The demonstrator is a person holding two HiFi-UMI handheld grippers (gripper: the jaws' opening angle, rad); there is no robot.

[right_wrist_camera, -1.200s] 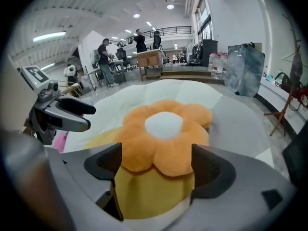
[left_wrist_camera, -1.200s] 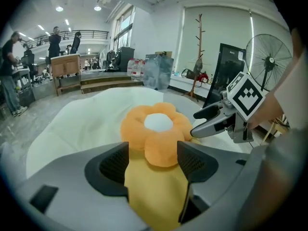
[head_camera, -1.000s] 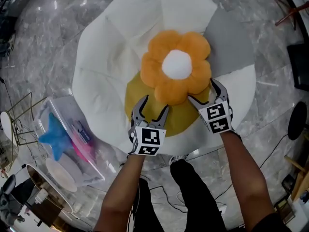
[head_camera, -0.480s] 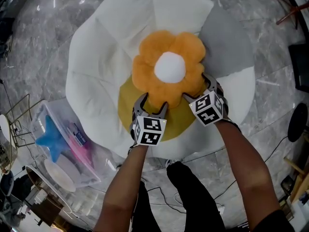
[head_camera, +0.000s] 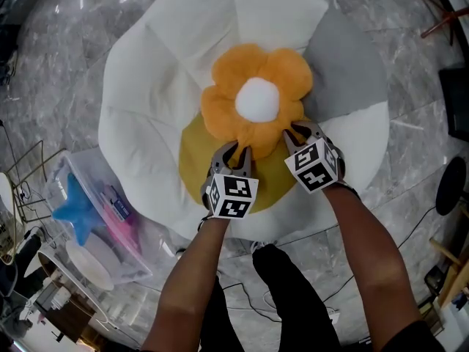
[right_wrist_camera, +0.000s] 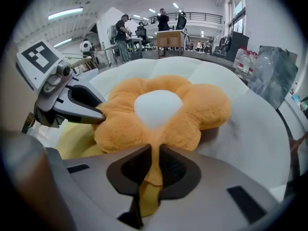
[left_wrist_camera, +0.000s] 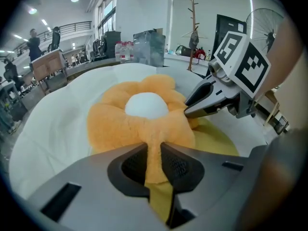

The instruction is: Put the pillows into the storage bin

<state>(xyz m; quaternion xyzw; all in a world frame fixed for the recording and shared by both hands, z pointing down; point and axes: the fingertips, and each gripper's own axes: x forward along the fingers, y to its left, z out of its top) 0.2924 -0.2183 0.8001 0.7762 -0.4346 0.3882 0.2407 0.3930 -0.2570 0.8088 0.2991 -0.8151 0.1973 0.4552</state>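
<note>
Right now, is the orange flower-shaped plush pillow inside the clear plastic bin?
Out: the orange flower-shaped plush pillow lies on the white cushion, apart from the clear plastic bin.

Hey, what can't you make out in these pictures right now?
Head view: the left hand-held gripper and right hand-held gripper cover the near edge of the orange pillow.
Head view: that pillow hides most of the yellow centre of the white cushion.
Both gripper views: the storage bin lies out of frame.
</note>
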